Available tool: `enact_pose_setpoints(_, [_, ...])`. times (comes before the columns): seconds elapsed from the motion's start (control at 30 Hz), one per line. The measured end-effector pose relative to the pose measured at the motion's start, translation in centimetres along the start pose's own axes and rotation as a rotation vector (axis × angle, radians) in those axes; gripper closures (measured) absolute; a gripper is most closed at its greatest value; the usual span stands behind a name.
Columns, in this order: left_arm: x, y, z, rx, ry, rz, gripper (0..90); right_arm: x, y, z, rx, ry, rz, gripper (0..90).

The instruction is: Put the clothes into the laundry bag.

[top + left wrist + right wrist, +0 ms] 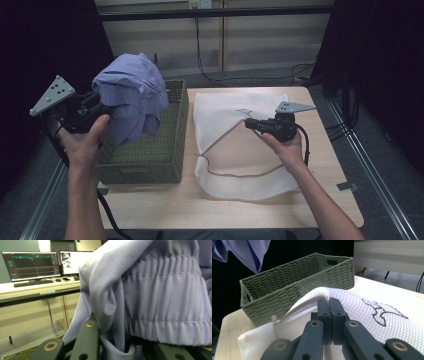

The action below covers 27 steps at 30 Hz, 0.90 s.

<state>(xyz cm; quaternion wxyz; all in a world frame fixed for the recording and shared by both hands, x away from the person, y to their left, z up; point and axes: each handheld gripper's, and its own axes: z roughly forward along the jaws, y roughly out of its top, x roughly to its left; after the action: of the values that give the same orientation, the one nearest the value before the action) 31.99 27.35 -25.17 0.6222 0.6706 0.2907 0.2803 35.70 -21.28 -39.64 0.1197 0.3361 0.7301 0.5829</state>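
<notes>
A bunched lavender garment [133, 95] with a gathered waistband [165, 297] hangs in the air over the left half of a green woven basket [172, 150]. My left gripper [102, 107] is shut on its cloth, held above the basket's left side. A white mesh laundry bag [230, 120] with a brown drawstring lies flat on the wooden table [325, 165] to the right of the basket. My right gripper [249, 125] is shut on the bag's upper layer [352, 302] and lifts it a little off the table, near a small embroidered figure [384, 312].
The basket [294, 282] stands at the table's left edge, open at the top. Monitors and a keyboard [32, 282] sit on a desk far behind. Cables hang at the back wall [200, 55]. Metal rails run along both sides of the table.
</notes>
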Motion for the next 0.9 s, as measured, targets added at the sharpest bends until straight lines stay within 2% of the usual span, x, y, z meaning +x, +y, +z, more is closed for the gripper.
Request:
enact_pose_setpoints(0.03, [-0.2, 0.0, 0.1, -0.007, 0.002, -0.005, 74.3, 0.0, 0.0, 0.0, 0.000, 0.000, 0.000, 89.1])
enact_pose_setpoints(0.13, [-0.7, 0.3, 0.1, -0.008, -0.003, 0.018, 74.2, 0.0, 0.0, 0.0, 0.000, 0.000, 0.000, 89.1])
enact_pose_setpoints(0.3, [-1.7, 0.5, 0.4, -0.006, -0.036, 0.033, 74.1, 0.0, 0.0, 0.0, 0.000, -0.001, -0.001, 89.1])
enact_pose_setpoints(0.43, [-2.4, 0.6, 0.9, -0.007, -0.064, 0.030, 74.1, 0.1, 0.0, 0.0, 0.000, 0.000, -0.003, 89.1])
enact_pose_setpoints(0.47, [-2.4, 0.6, 1.0, -0.011, -0.083, 0.009, 74.0, 0.0, 0.0, 0.0, -0.001, 0.001, -0.005, 89.1])
enact_pose_setpoints(0.57, [-2.8, 0.7, 1.2, -0.003, -0.089, 0.010, 73.9, 0.0, 0.0, 0.1, 0.001, 0.001, -0.004, 89.1])
enact_pose_setpoints(0.6, [-3.0, 0.7, 1.3, -0.004, -0.104, 0.004, 73.9, 0.1, 0.0, 0.1, 0.002, -0.001, -0.005, 89.1])
enact_pose_setpoints(0.67, [-3.2, 0.7, 1.4, 0.005, -0.112, 0.020, 73.9, 0.1, 0.0, 0.1, 0.002, -0.001, -0.004, 89.1])
enact_pose_setpoints(0.7, [-3.4, 0.7, 1.5, 0.005, -0.118, 0.008, 74.0, 0.1, 0.0, 0.1, 0.002, -0.002, -0.004, 89.1])
enact_pose_setpoints(0.8, [-4.1, 0.8, 2.0, 0.009, -0.147, 0.011, 73.9, 0.1, 0.0, 0.1, 0.002, 0.002, -0.004, 89.1])
enact_pose_setpoints(0.9, [-4.6, 0.8, 2.3, 0.005, -0.157, 0.008, 74.0, 0.1, 0.0, 0.1, 0.003, 0.001, -0.005, 89.1])
